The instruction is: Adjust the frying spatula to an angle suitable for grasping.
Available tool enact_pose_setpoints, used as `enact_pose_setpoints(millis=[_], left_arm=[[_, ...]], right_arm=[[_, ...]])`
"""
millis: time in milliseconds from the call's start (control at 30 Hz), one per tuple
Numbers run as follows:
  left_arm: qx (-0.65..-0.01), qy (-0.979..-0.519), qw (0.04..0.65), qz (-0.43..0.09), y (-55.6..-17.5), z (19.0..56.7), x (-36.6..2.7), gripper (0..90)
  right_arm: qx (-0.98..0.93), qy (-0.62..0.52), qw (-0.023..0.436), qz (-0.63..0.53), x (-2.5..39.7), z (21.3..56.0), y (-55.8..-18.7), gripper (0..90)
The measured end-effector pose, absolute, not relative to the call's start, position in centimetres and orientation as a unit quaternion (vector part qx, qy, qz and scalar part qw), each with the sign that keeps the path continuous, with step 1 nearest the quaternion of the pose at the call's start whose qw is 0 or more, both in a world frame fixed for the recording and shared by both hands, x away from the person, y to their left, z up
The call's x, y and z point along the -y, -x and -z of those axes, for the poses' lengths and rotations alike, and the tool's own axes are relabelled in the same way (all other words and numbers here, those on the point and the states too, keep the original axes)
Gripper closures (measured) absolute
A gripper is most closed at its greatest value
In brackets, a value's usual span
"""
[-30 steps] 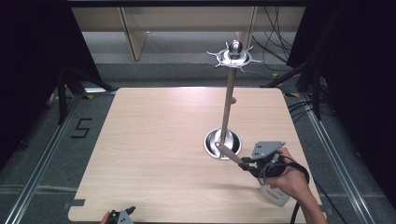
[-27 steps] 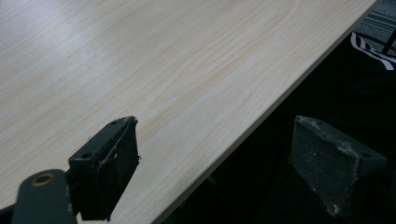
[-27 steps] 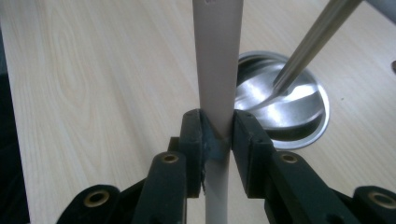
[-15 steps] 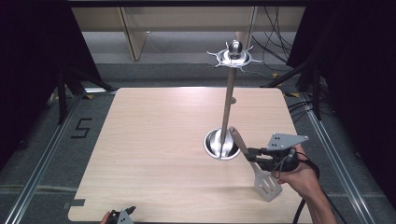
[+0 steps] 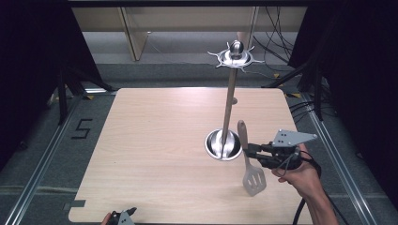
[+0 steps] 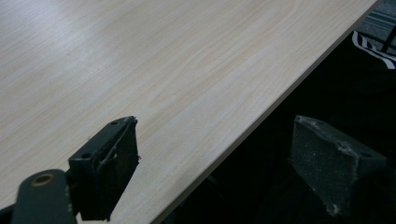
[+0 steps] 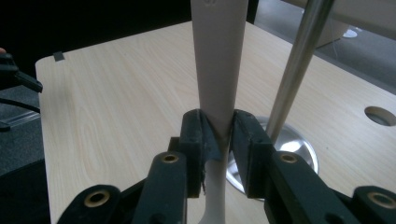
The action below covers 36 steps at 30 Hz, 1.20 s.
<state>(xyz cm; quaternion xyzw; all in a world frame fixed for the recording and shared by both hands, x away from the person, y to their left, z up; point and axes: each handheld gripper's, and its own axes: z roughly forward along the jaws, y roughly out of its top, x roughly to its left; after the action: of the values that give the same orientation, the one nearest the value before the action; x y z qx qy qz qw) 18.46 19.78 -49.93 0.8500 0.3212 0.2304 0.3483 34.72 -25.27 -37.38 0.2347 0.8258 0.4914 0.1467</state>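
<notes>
Now lifting a slotted spatula toward the hanging stand.

Pale grey slotted spatula point(image 5: 248, 159) held clear of the table, blade down and handle up, just beside the round steel base of the tall metal utensil stand point(image 5: 228, 112); clamped at mid-handle between the closed pads of the right hand-held gripper point(image 5: 248, 152), grip seen snug in the right gripper view point(image 7: 219, 135). Best kept upright and raised steadily alongside the pole, not against it, then turned so the handle end meets one of the hooks on the crown point(image 5: 236, 56); likely to swing if tilted early. Left hand-held gripper point(image 5: 123, 217) parked at the near edge of the light wooden table point(image 5: 155, 140), jaws wide apart, holding nothing.
</notes>
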Motion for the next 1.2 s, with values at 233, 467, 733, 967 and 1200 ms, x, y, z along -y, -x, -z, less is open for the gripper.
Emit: enact_pose_setpoints(millis=[233, 467, 733, 967, 1200], left_arm=[[-0.322, -0.849, 0.349, -0.230, -18.5, 49.9, -19.8, 14.8], [-0.304, -0.858, 0.344, -0.230, -18.6, 49.8, -19.9, 14.8], [-0.293, -0.867, 0.333, -0.226, -18.6, 49.6, -20.2, 14.9], [-0.304, -0.859, 0.340, -0.231, -18.6, 49.8, -20.0, 14.8], [-0.303, -0.861, 0.338, -0.230, -18.6, 49.8, -20.0, 14.8]], right_arm=[[-0.811, -0.244, 0.139, -0.514, 24.6, 37.0, -34.7, 75.4], [-0.807, -0.236, 0.133, -0.525, 24.0, 36.1, -34.9, 75.5], [-0.804, -0.219, 0.134, -0.536, 22.7, 35.2, -35.5, 75.5], [-0.806, -0.220, 0.138, -0.532, 22.1, 34.1, -35.8, 75.5], [-0.811, -0.213, 0.147, -0.525, 22.1, 32.6, -36.1, 75.5]])
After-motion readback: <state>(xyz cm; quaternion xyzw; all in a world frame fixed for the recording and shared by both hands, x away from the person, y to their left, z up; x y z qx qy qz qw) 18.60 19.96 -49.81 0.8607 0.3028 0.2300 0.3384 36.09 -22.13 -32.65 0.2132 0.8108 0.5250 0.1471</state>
